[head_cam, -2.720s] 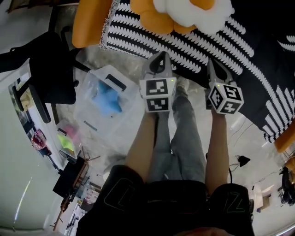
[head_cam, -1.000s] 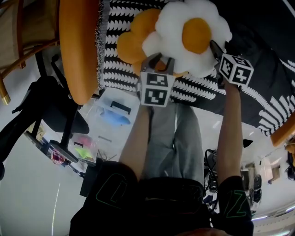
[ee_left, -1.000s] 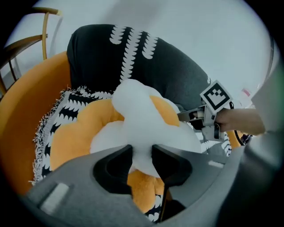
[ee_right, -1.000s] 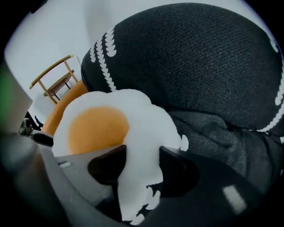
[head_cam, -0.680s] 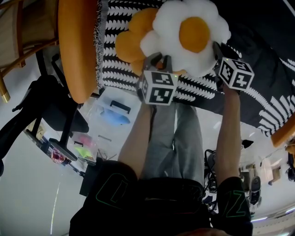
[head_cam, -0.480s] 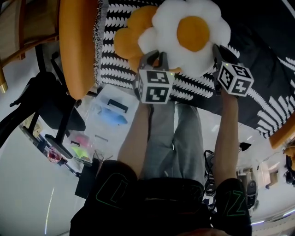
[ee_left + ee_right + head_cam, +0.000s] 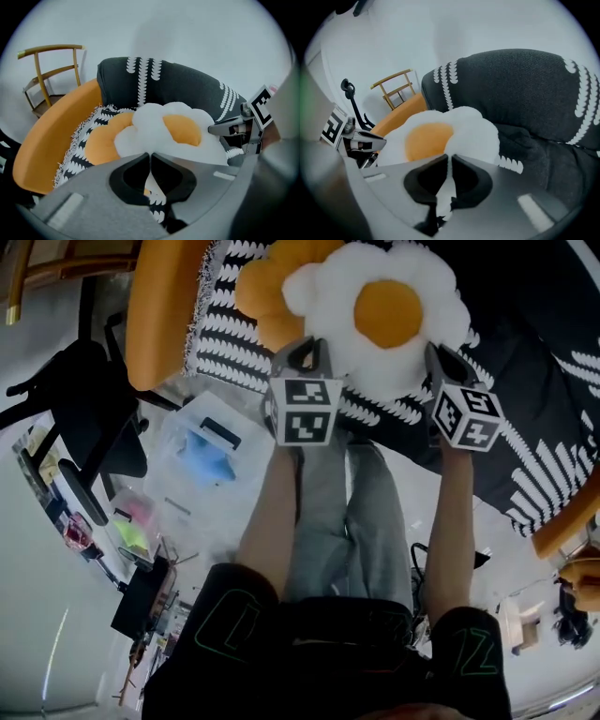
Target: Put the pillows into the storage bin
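Upper centre, left gripper (image 7: 304, 349) and right gripper (image 7: 437, 354) are each clamping nearly shut on the daisy pillow's (image 7: 386, 307) rim, sharing its floppy bulk.

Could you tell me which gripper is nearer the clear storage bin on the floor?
Left. The left gripper is up and right of the storage bin; the right gripper is farther right.
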The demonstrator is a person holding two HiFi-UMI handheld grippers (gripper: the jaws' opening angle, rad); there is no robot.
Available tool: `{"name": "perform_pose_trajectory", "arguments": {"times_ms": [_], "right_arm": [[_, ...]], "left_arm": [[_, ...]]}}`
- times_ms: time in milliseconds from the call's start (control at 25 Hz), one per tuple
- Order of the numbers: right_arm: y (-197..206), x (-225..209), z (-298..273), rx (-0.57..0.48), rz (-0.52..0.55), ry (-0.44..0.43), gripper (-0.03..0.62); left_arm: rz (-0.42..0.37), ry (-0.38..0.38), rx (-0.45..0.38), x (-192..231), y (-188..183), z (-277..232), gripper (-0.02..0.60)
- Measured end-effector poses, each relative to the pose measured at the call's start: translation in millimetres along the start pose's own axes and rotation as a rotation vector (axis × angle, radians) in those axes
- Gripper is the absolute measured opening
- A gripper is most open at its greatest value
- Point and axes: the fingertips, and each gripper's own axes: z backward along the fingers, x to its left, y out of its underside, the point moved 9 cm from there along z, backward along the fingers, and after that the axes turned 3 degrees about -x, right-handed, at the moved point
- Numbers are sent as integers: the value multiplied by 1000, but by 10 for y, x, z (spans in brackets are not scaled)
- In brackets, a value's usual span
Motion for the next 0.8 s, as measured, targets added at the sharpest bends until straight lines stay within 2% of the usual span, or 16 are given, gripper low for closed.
{"name": "perform_pose_trajectory", "arguments": {"times_ms": [320,520,640,800], "right_arm": [[227,295,322,1,106,-74,20],[22,439,255,27,194,-138,20],[-17,692,194,45,268,-188,20],[74,1132,140,69,397,-261,20]], "left_arm": [[95,-95,-33,-152,524,530,20],[187,-160,-43,-84,575,690,20],[254,-207,-47,45,748,861,20],[355,-289,-68,160,1172,1176,20]]}}
